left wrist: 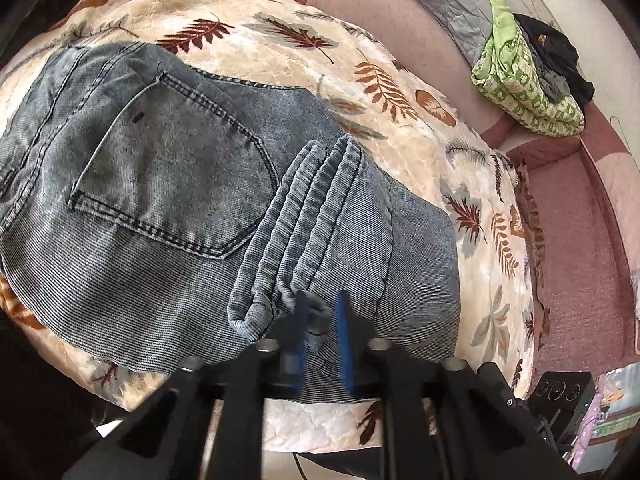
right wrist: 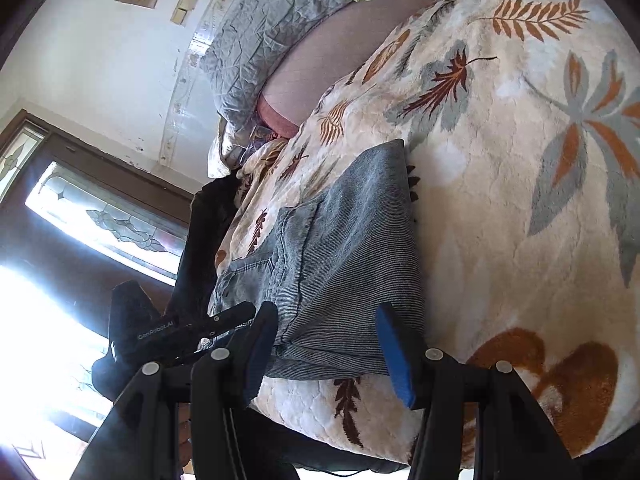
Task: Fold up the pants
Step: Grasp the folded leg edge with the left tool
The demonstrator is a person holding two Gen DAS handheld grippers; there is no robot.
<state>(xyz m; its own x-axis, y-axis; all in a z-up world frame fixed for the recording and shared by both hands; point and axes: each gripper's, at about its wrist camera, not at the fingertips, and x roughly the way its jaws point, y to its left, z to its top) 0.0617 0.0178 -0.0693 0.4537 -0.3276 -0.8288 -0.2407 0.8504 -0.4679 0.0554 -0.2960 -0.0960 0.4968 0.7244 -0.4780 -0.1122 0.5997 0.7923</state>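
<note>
Already the jeans (left wrist: 168,184) lie folded into a compact stack on the leaf-print blanket (left wrist: 400,120), cuffs on top. Left gripper (left wrist: 322,320) pinches a cuff edge; right gripper (right wrist: 326,344) hangs spread over the near edge, so only tidying seems left.

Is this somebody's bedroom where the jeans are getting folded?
Probably yes, a bedroom at home. The jeans lie on a fluffy leaf-print blanket spread over a bed, with a grey pillow and folded green bedding nearby.
</note>
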